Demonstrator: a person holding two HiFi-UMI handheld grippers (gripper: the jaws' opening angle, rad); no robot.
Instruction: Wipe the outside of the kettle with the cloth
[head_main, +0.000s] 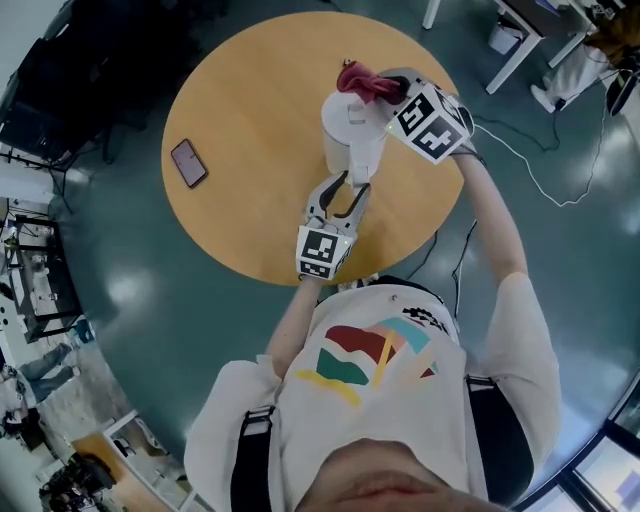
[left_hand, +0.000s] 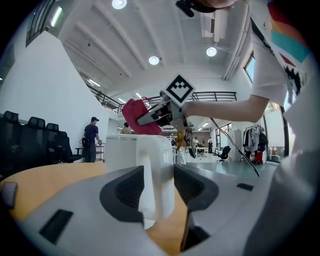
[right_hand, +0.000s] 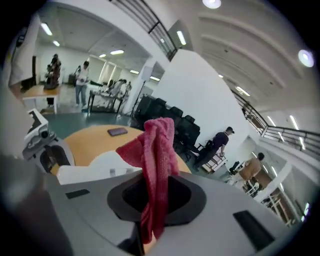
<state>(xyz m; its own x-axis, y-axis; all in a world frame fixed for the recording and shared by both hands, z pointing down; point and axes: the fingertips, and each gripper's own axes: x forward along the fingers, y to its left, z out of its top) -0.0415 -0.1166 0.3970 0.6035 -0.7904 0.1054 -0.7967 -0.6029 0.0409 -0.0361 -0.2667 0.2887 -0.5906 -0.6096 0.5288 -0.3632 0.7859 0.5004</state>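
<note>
A white kettle (head_main: 348, 128) stands upright on the round wooden table (head_main: 250, 120). My left gripper (head_main: 350, 188) is shut on the kettle's handle (left_hand: 156, 175), which fills the gap between its jaws. The kettle's body (left_hand: 122, 152) rises just behind the handle. My right gripper (head_main: 392, 92) is shut on a red cloth (head_main: 360, 80) and holds it against the kettle's top far edge. In the right gripper view the cloth (right_hand: 156, 155) hangs between the jaws over the white lid (right_hand: 97, 167). The cloth (left_hand: 140, 117) also shows above the kettle in the left gripper view.
A dark phone (head_main: 188, 162) lies on the table's left part. A white cable (head_main: 530, 165) runs over the floor at the right, near desk legs (head_main: 515, 50). Black chairs (right_hand: 167, 122) and several people stand beyond the table.
</note>
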